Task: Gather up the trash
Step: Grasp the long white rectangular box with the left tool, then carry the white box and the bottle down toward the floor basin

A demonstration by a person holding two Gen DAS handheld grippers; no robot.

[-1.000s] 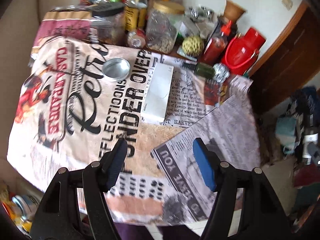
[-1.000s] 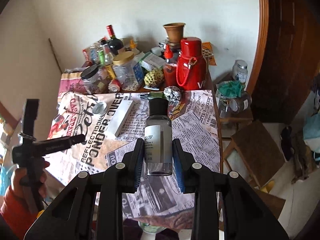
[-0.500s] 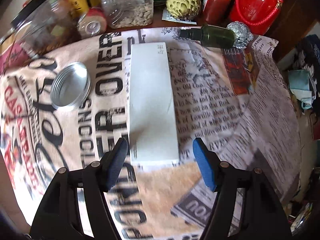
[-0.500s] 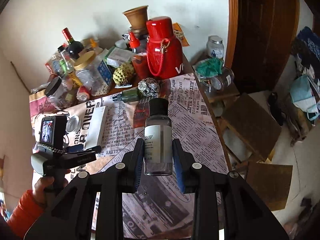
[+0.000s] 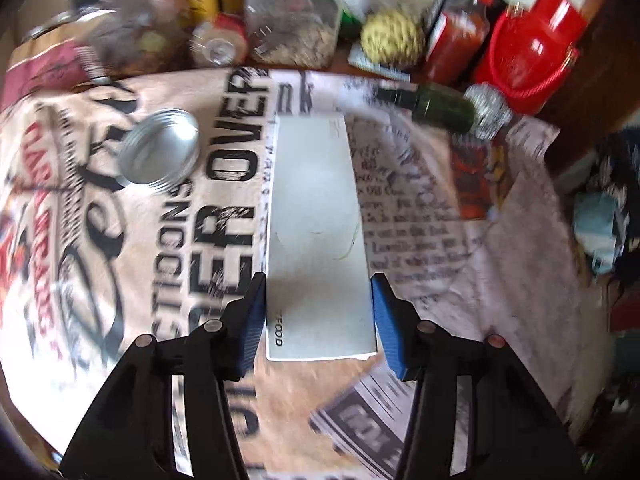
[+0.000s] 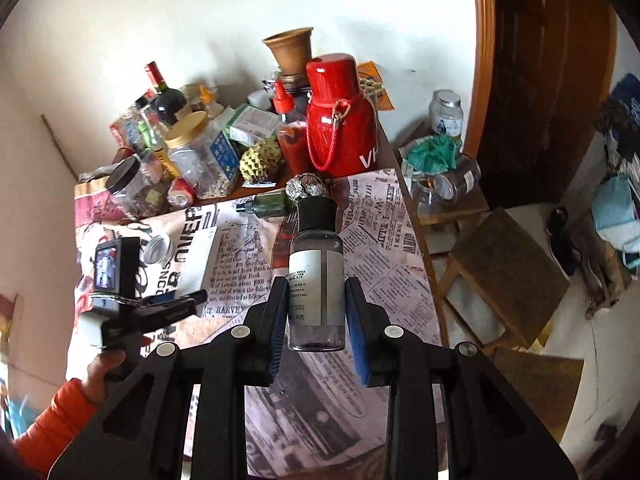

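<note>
A long white carton [image 5: 316, 208] lies flat on the newspaper-print tablecloth [image 5: 420, 240]. My left gripper [image 5: 318, 316] straddles its near end with the jaws closing, and both blue pads sit against the carton's long sides. My right gripper [image 6: 316, 320] hangs above the table's right part, shut on a small clear bottle [image 6: 316, 264] with a black cap and white label. In the right wrist view the left gripper [image 6: 192, 298] is held by a hand in an orange sleeve [image 6: 60, 412].
A round metal lid [image 5: 160, 152] lies left of the carton. A green bottle [image 5: 436, 106] on its side and a foil ball [image 5: 488, 112] lie beyond it. Jars, bottles and a red jug [image 5: 532, 40] crowd the back. Stools [image 6: 504, 268] stand right of the table.
My left gripper dropped toward the table and came over the carton's near end, and its jaws narrowed onto the sides. The right gripper drifted slightly with the bottle still in it.
</note>
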